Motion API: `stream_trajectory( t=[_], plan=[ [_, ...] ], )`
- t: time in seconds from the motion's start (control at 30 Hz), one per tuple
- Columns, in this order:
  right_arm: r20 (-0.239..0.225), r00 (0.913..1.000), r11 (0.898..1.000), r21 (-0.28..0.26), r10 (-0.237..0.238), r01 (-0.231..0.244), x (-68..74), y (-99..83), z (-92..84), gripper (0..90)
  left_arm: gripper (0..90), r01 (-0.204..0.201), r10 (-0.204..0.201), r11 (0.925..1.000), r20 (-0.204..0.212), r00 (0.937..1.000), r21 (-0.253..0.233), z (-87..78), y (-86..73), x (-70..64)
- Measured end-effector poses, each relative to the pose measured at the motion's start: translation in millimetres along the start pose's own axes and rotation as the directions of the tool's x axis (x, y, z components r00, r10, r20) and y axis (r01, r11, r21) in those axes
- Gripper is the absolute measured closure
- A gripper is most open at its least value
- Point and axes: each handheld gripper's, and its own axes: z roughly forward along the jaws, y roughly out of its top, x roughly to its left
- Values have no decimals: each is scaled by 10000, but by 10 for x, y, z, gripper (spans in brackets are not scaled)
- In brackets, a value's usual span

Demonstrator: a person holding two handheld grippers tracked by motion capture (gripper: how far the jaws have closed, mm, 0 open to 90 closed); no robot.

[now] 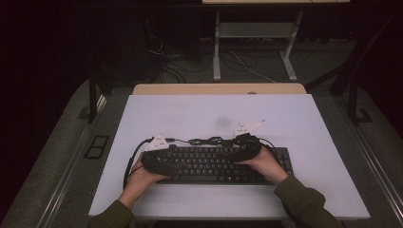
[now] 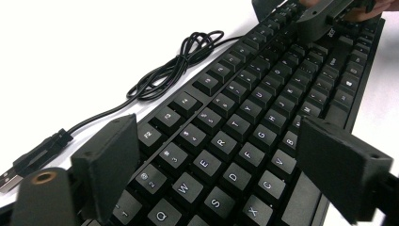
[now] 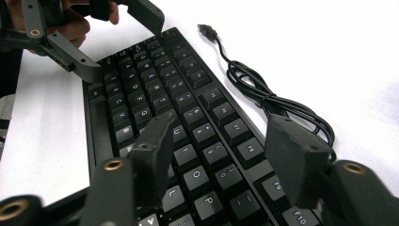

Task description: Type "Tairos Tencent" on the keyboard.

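Hovering low over black keyboard, left gripper fingers spread open, right gripper fingers apart, gripping nothing

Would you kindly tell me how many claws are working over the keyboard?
2. The left claw hovers over the keyboard at its left end; the right claw hovers over its right end. Both stand open above the keys.

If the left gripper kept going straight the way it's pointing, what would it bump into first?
Probably the keyboard: the left gripper points low along its keys with open jaws. Farther along is the right gripper, though depth is unclear.
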Motion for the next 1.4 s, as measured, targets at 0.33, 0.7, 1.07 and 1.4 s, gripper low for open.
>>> stream_trajectory(
  t=[0.33, 0.7, 1.07, 1.4],
  plan=[
    [-248, 9993, 9994, 197, -262, 267, 29, -2, -5, 778, 65, 80, -80, 10000, -99, 9999, 29, -1, -6, 4],
    [-473, 9976, 9978, 400, -511, 531, 60, -7, 14, 893, 61, 59, -59, 10000, -185, 9998, 22, -7, -4, 11],
    [-480, 9964, 9943, 768, -705, 740, 89, -27, 88, 893, 61, 36, -35, 10000, -192, 9998, 42, -5, -4, 14],
    [-434, 9964, 9912, 1075, -733, 776, 97, -53, 138, 893, 61, 20, -19, 10000, -205, 9998, 56, -4, -5, 17]
  ],
)
